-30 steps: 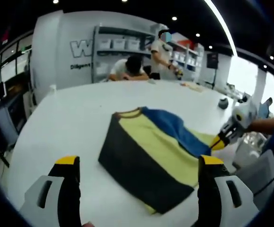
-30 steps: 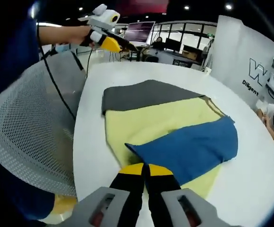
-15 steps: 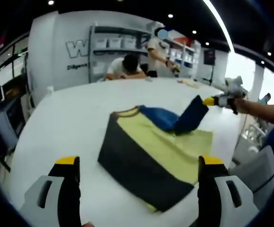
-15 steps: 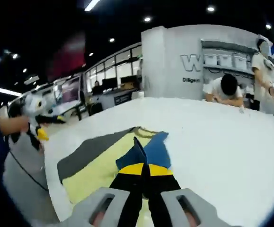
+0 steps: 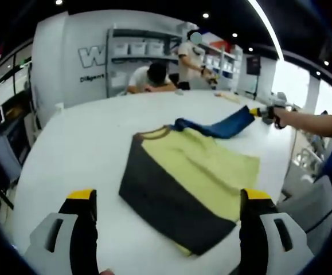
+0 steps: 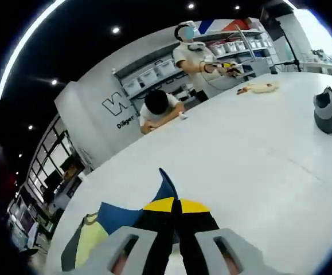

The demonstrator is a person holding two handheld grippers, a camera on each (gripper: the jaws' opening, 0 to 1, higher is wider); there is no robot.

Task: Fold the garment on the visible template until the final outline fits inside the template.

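A garment (image 5: 191, 186) with dark grey, pale yellow and blue panels lies on the white table (image 5: 91, 154). Its blue sleeve (image 5: 217, 127) is lifted and stretched out to the right, away from the body. My right gripper (image 5: 257, 112) is shut on the sleeve's end, held by a hand at the right. In the right gripper view the jaws (image 6: 171, 205) are closed with the blue sleeve (image 6: 120, 216) trailing left toward the garment body (image 6: 88, 243). My left gripper (image 5: 168, 195) hangs open above the near table edge, apart from the garment. No template outline is visible.
Two people (image 5: 154, 77) work at the far side of the table, in front of shelves. A grey cap-like object (image 6: 328, 110) and a small beige item (image 6: 263, 87) lie on the table far off. A chair (image 5: 309, 220) stands at the right.
My right gripper has pulled the blue sleeve off the yellow panel and stretched it outward to the right. The left gripper has stayed still and open.
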